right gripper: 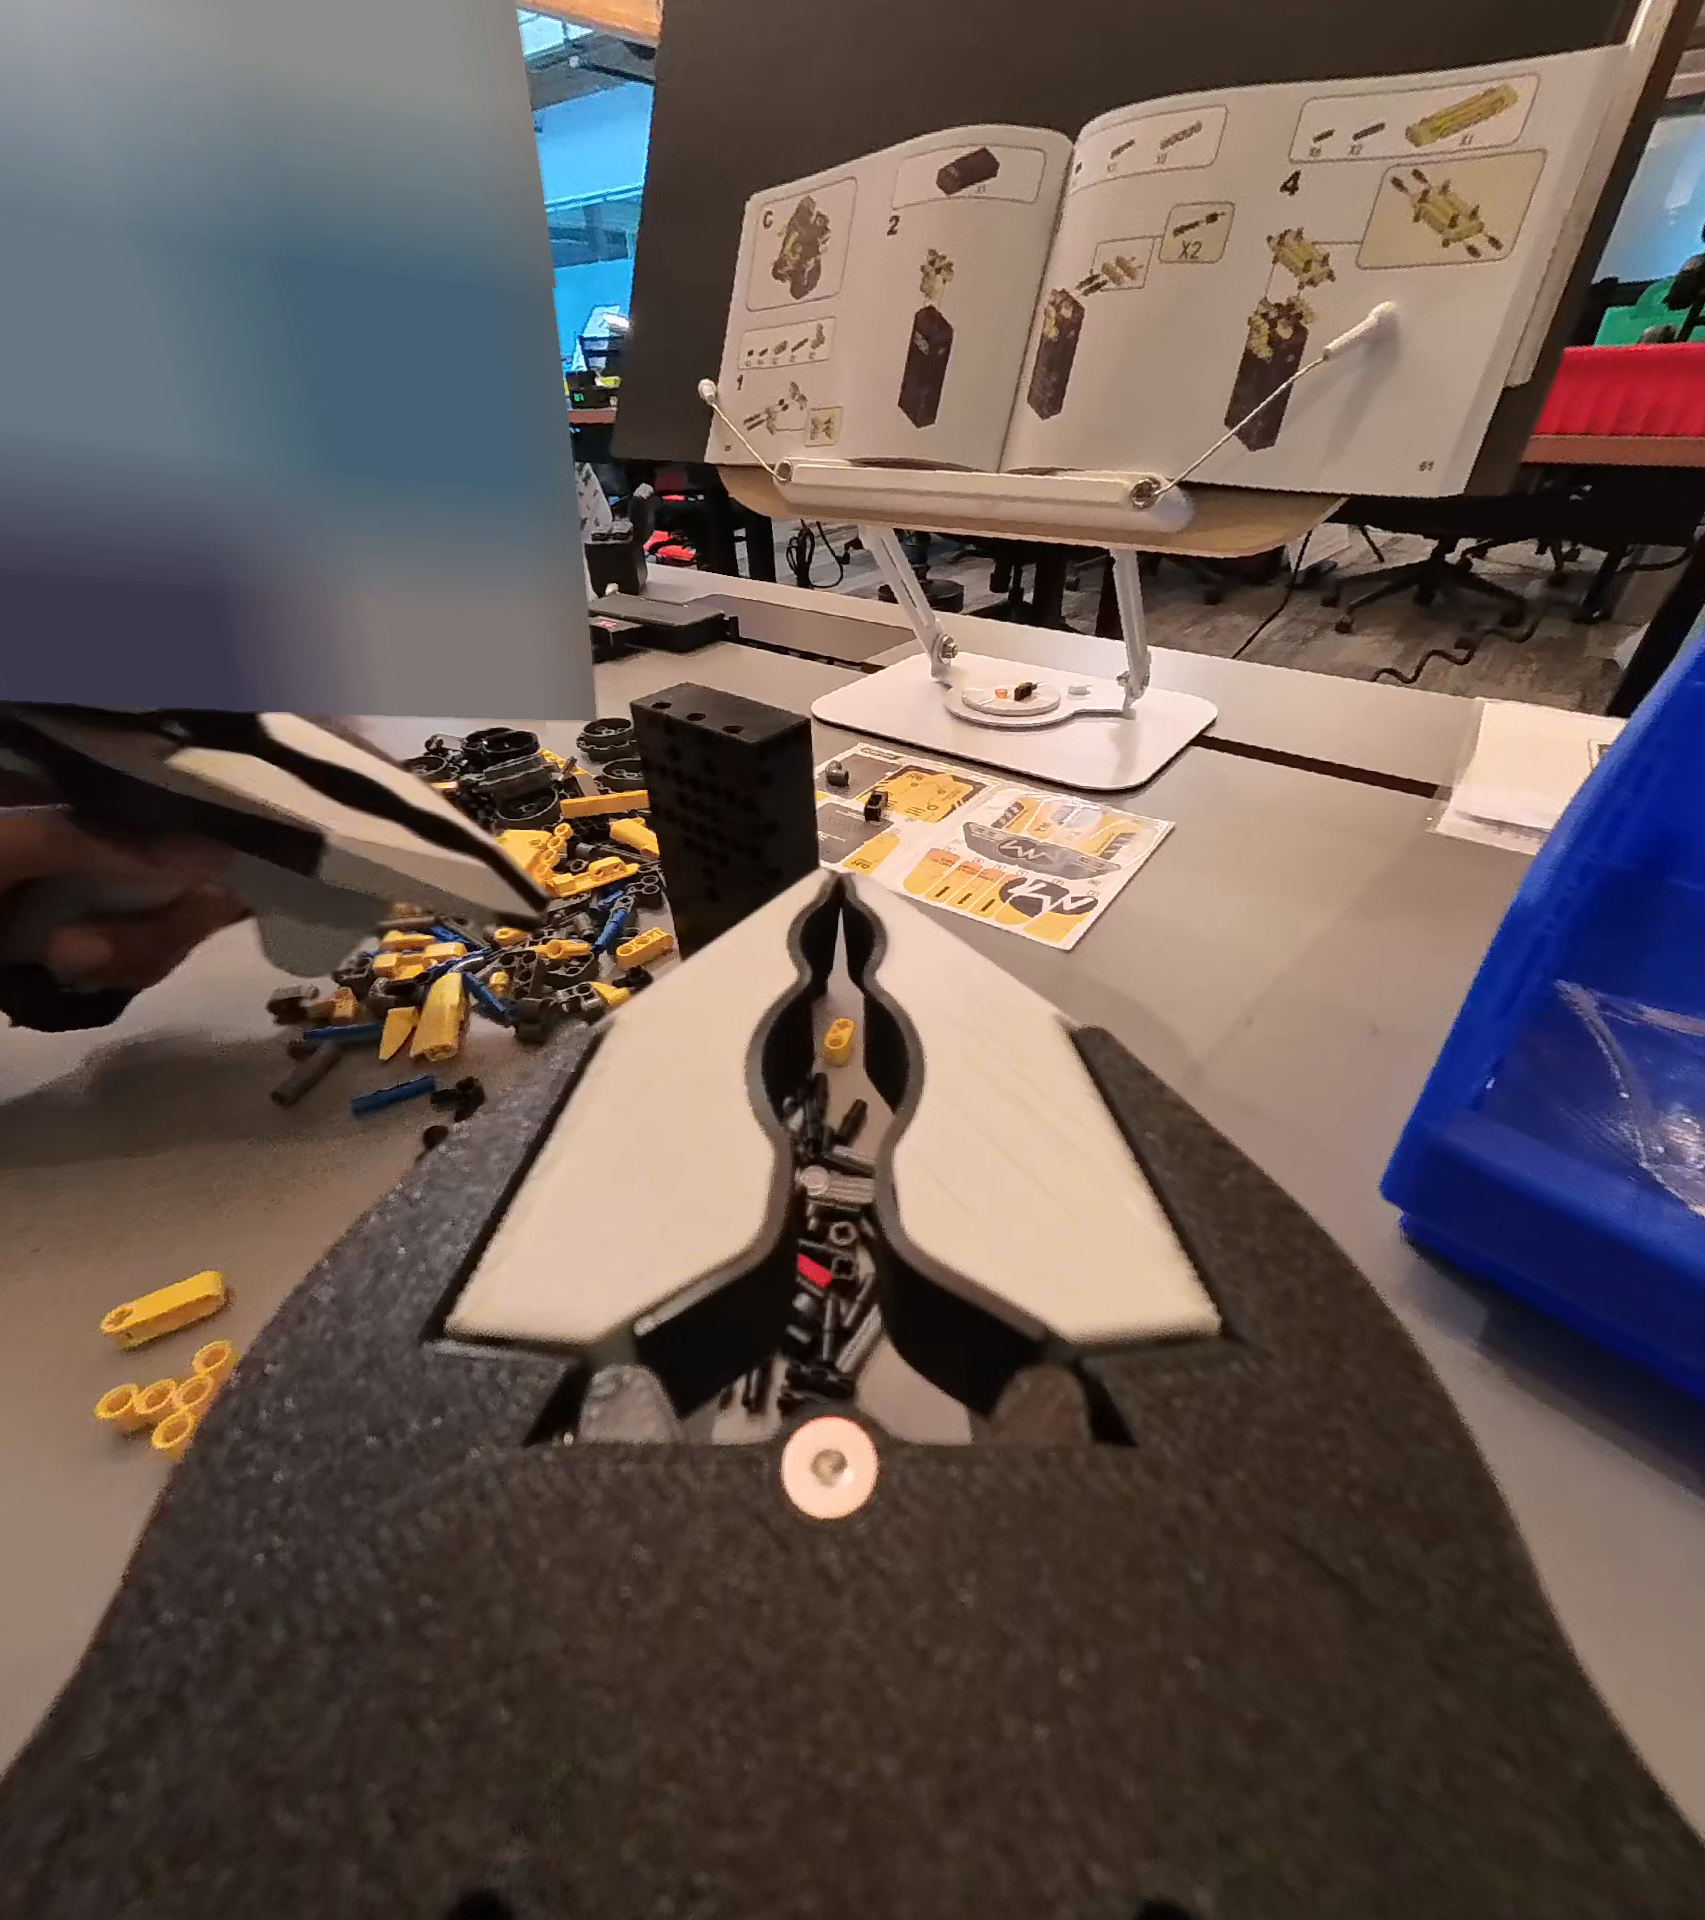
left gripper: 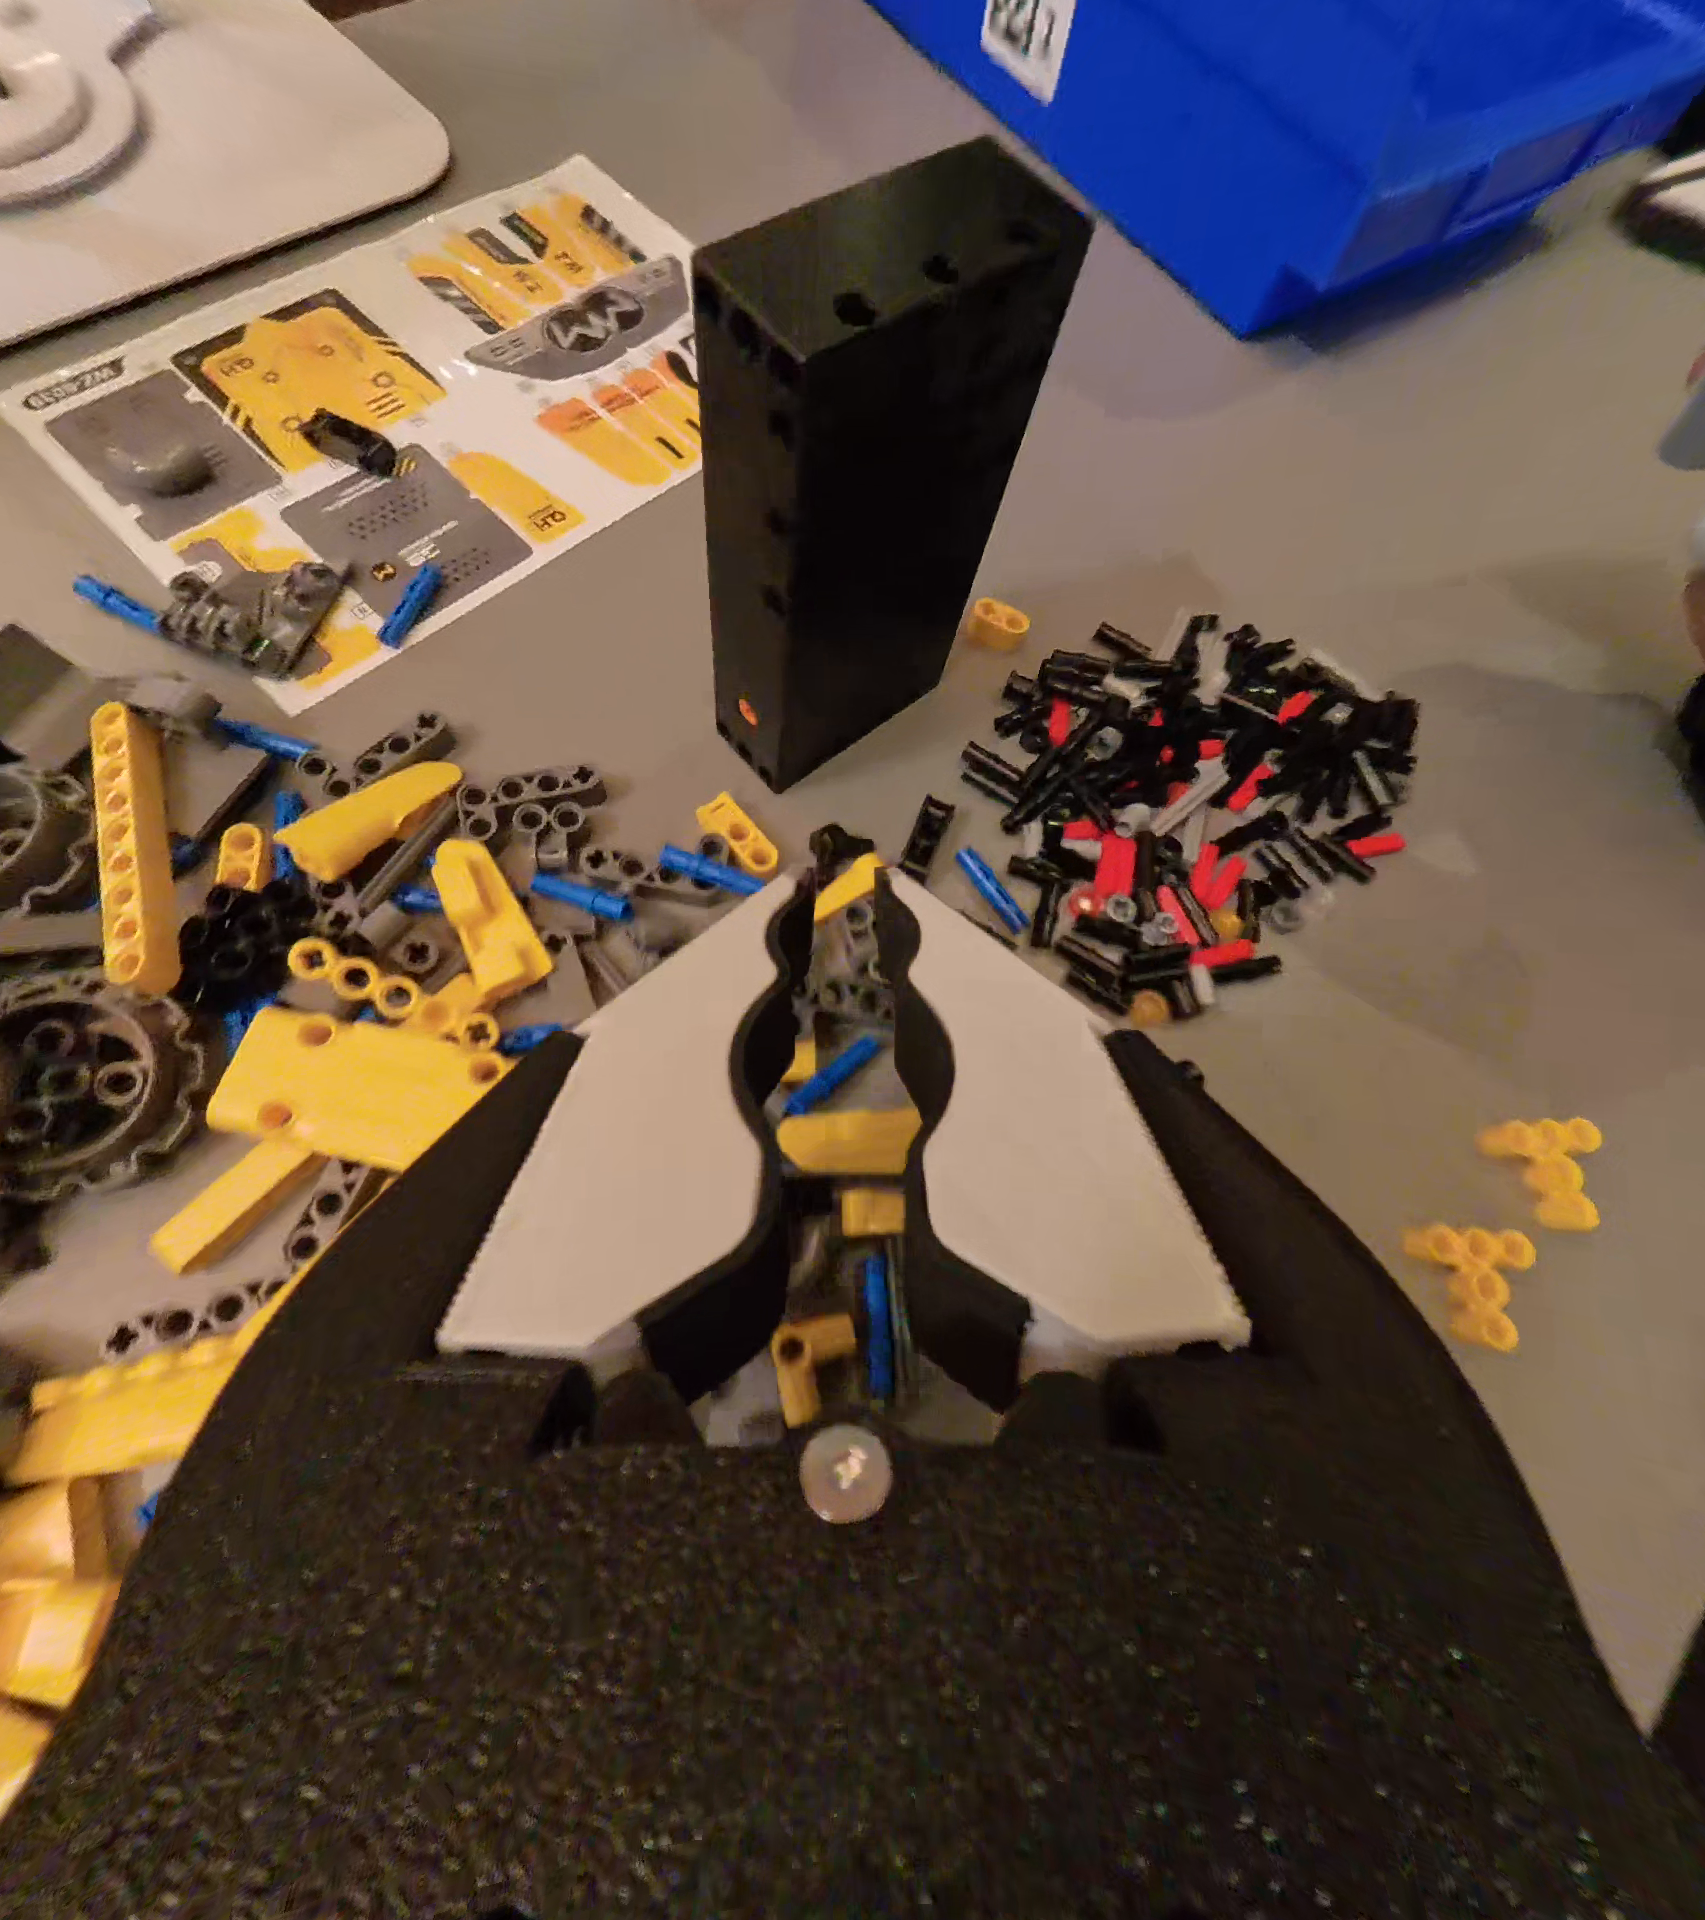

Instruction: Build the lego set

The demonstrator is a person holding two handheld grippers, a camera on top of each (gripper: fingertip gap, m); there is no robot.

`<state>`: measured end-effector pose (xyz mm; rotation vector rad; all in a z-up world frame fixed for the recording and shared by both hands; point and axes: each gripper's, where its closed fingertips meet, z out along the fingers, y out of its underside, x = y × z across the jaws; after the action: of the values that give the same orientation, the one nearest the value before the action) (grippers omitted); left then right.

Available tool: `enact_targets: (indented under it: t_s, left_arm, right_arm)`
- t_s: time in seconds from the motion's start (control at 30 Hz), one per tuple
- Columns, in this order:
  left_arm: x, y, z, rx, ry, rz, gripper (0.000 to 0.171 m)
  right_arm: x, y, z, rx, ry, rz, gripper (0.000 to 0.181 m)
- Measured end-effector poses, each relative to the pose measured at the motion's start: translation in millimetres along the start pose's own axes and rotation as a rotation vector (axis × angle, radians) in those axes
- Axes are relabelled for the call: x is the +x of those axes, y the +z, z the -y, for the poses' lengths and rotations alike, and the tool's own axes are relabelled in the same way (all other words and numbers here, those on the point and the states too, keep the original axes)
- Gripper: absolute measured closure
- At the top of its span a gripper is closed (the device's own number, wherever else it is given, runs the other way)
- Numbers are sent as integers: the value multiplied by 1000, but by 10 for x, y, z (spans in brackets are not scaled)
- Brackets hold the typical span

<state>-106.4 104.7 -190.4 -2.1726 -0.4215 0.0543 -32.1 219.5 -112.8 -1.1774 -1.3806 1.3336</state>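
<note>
My left gripper (left gripper: 845, 878) is over the near edge of a pile of yellow, grey and blue building pieces (left gripper: 360, 935). Its jaws are almost shut, with a small yellow piece (left gripper: 850, 885) between the tips. The right wrist view shows it (right gripper: 531, 899) low over that pile (right gripper: 515, 956), held by a hand. My right gripper (right gripper: 837, 894) is shut and empty, above a heap of black and red pins (right gripper: 827, 1195). A tall black block with holes (left gripper: 869, 468) stands upright on the table just beyond both grippers and also shows in the right wrist view (right gripper: 723, 800).
The pin heap (left gripper: 1201, 821) lies right of the block. A sticker sheet (left gripper: 360, 416) lies behind, with dark wheels (left gripper: 48, 1070) at left. A blue bin (right gripper: 1658, 987) stands at right. An open instruction booklet (right gripper: 1087, 312) sits on a white stand (right gripper: 1087, 748). Loose yellow pieces (left gripper: 1513, 1226) lie near. The gap from one gripper's tips to the other's is roughly 15 cm.
</note>
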Motion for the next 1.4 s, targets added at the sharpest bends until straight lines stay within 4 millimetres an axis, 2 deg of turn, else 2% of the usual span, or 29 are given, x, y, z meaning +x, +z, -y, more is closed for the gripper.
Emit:
enact_targets:
  t_s: [0.13, 0.33, 0.73, 0.8, 0.83, 1.03, 1.07, 1.13, 1.2, 1.4]
  left_arm:
    - [-164, 200, 5, -81, 33, 126, 160]
    - [-242, 364, -9, -128, -1, 146, 159]
    - [-358, 364, -25, -176, 31, 186, 160]
    - [-357, 356, 16, -155, 23, 176, 167]
    - [-351, 337, 53, -136, 18, 168, 171]
    - [-399, 169, 163, -75, -17, 163, 171]
    - [-393, 166, 152, -77, -32, 152, 169]
    - [-338, 210, 93, -102, -56, 114, 151]
    - [-295, 265, 32, -122, -51, 107, 150]
    - [-355, 366, -67, -174, 38, 200, 151]
  right_arm:
    - [-10, -38, 28, 20, 16, 6, 181]
    - [18, -92, 67, 50, 72, 14, 181]
    - [59, -88, 40, 38, 93, 5, 181]
    - [56, -80, 29, 30, 82, 1, 181]
    - [55, -77, 25, 27, 75, -2, 181]
    - [52, -72, 17, 22, 63, -7, 181]
    - [52, -73, 17, 23, 64, -6, 181]
    - [52, -75, 19, 25, 65, -6, 181]
    - [54, -75, 18, 24, 65, -8, 181]
    - [52, -73, 4, 17, 51, -15, 181]
